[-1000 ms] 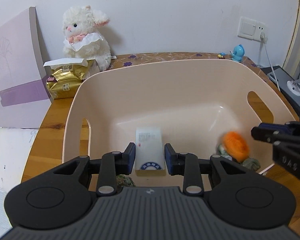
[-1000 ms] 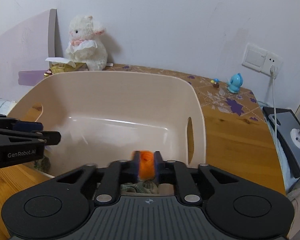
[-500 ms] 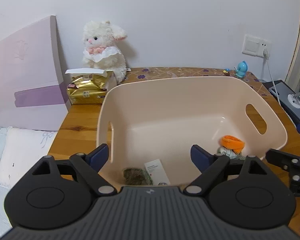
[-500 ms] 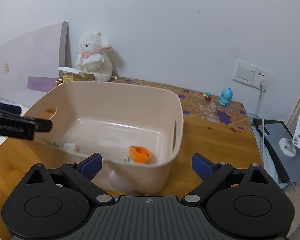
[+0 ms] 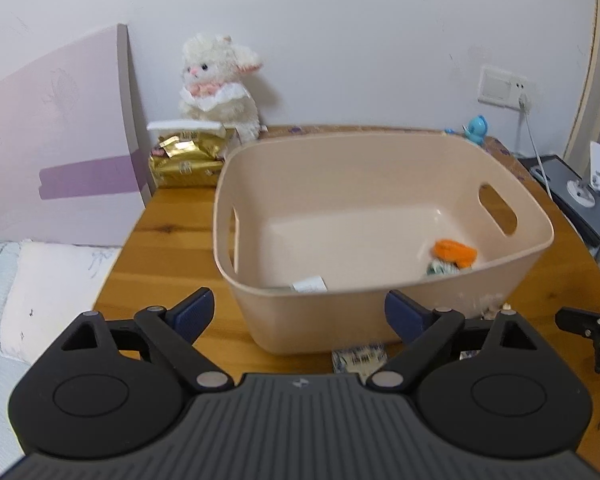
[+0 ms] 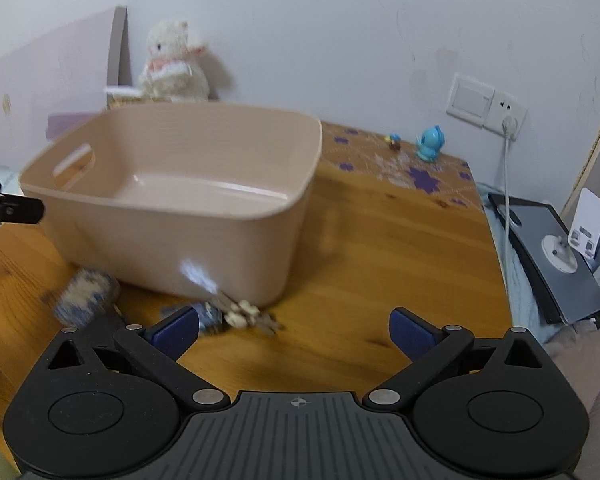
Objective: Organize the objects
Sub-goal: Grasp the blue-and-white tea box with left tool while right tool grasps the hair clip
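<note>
Compared with a second ago, when a white carton was clamped by the left gripper (image 5: 299, 312) and an orange object by the right gripper (image 6: 294, 328), both sets of fingers are now spread wide and released, and both grippers have been drawn back to the near side of the beige bin (image 5: 380, 320). The bin is set on a wooden table (image 6: 380, 272) against a white wall, with a purple-flowered mat (image 6: 420, 172) laid at the far right. At the far left a white plush lamb (image 5: 216, 84) is seated beside a gold packet (image 5: 186, 160); a small blue figure (image 6: 430, 144) is placed near a wall socket (image 6: 486, 106). Inside the bin, the orange object (image 5: 454, 251) is seen at the right on a greenish item (image 5: 440, 268), and the white carton (image 5: 310, 283) lies near the front wall. Outside, just before the bin's near wall, a blue-and-white packet (image 5: 358, 360) and blurred small items (image 6: 244, 314) are left on the table.
</note>
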Demonstrator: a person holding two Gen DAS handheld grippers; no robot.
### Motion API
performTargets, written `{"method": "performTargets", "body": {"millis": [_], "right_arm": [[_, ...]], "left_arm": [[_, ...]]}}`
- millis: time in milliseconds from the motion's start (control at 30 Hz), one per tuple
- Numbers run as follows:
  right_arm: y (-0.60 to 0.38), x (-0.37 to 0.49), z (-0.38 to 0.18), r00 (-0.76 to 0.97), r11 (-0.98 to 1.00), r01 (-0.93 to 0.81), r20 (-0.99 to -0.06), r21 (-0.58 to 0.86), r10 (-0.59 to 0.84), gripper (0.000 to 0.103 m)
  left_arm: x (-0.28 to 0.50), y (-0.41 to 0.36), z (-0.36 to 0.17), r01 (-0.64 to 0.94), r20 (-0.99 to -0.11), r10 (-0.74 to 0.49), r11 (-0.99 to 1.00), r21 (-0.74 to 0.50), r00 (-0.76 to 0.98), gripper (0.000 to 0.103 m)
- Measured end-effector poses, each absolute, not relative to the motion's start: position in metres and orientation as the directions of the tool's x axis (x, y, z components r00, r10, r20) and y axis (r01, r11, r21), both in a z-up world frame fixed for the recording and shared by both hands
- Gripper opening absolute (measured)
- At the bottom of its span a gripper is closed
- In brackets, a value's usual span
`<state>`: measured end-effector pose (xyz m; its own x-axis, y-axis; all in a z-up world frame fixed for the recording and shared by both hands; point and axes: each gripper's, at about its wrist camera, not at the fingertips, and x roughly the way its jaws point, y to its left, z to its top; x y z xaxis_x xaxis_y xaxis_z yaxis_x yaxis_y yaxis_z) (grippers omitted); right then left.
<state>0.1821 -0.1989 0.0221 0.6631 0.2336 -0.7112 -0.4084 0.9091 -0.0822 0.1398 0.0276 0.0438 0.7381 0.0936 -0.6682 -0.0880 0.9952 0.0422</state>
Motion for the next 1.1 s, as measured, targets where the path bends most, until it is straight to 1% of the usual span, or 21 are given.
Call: {"method": "performTargets", "body": {"millis": [167, 400, 600, 733, 867, 1000, 1033, 1067, 1100], "right_arm": [[-0.201, 0.187, -0.005, 0.635, 0.902, -0.425, -0.736, -0.079, 0.235, 0.103], [-0.190, 0.196, -0.040, 0.621, 0.880, -0.456, -0.756, -0.135, 0.205, 0.102], [-0.188, 0.214, -0.051, 0.635, 0.886, -0.447, -0.741, -0.125, 0.216, 0.097], [-0.186, 0.221, -0.055, 0.635, 0.888, -0.448, -0.736, -0.102, 0.236, 0.095], [-0.183, 0.223, -0.055, 0.638, 0.884, -0.458, -0.726, -0.088, 0.258, 0.091], [-0.176, 0.222, -0.053, 0.641, 0.872, -0.481, -0.716, -0.091, 0.278, 0.078], [-0.173, 0.220, -0.052, 0.643, 0.864, -0.493, -0.711, -0.100, 0.284, 0.072], [-0.172, 0.218, -0.052, 0.646, 0.857, -0.503, -0.707, -0.110, 0.289, 0.068], [-0.170, 0.216, -0.051, 0.650, 0.849, -0.514, -0.702, -0.122, 0.292, 0.061]], "left_arm": [[0.139, 0.027, 0.021, -0.087, -0.712, 0.076, 0.996, 0.020, 0.698, 0.093], [0.149, 0.025, -0.010, -0.109, -0.767, 0.079, 0.994, 0.011, 0.637, 0.093], [0.159, 0.018, -0.031, -0.112, -0.796, 0.064, 0.994, -0.005, 0.602, 0.093], [0.164, 0.017, -0.040, -0.130, -0.805, 0.065, 0.991, -0.015, 0.590, 0.093], [0.167, 0.019, -0.043, -0.139, -0.809, 0.043, 0.989, -0.049, 0.586, 0.093], [0.171, 0.015, -0.047, -0.131, -0.816, 0.026, 0.989, -0.061, 0.577, 0.093], [0.172, 0.014, -0.049, -0.126, -0.819, 0.017, 0.990, -0.068, 0.574, 0.093], [0.173, 0.013, -0.050, -0.124, -0.821, 0.013, 0.990, -0.071, 0.571, 0.093], [0.173, 0.012, -0.051, -0.121, -0.823, 0.013, 0.990, -0.069, 0.568, 0.093]]}}
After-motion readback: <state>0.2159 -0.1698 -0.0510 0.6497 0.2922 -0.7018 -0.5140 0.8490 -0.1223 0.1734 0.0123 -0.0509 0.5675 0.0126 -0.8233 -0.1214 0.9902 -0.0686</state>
